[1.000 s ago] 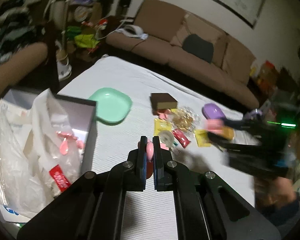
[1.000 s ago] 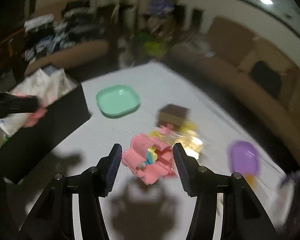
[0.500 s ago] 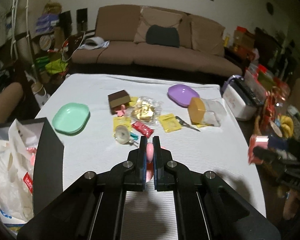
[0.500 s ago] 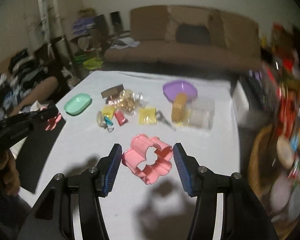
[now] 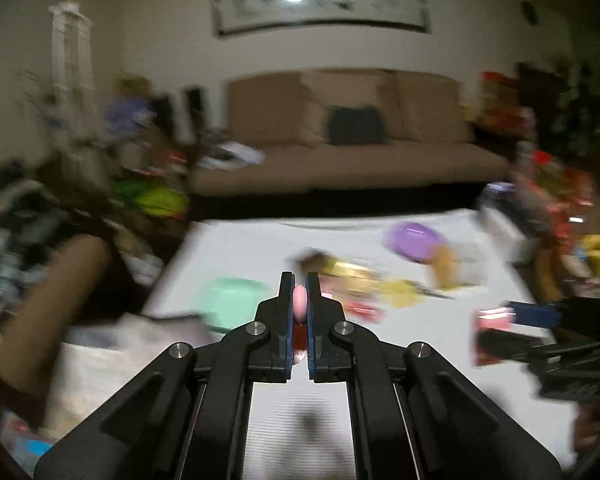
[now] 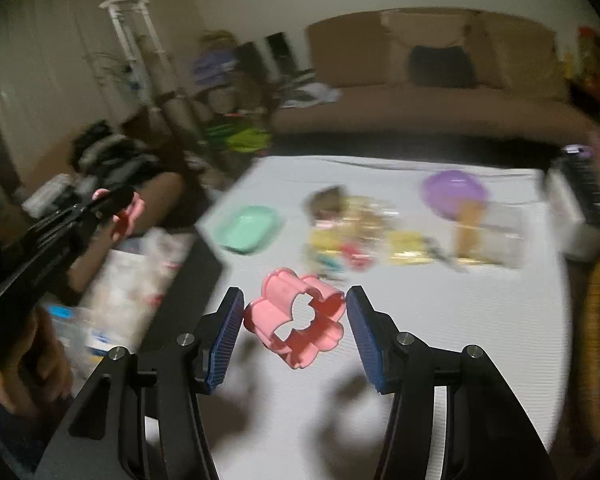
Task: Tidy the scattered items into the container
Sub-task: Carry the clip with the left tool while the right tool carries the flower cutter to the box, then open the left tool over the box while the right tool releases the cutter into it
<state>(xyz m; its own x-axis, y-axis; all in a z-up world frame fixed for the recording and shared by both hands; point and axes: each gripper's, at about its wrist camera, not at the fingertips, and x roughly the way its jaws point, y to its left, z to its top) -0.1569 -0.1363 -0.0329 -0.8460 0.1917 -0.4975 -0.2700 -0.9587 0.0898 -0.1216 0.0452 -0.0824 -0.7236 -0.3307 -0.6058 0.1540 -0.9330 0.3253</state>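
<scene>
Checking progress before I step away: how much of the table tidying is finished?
Done: the black box already holds a white bag and small items. In hand: the left gripper pinches a small pink piece; the right gripper carries a pink flower-shaped cutter. Left: the mint green tray, purple dish and yellow and red packets remain on the table.
</scene>
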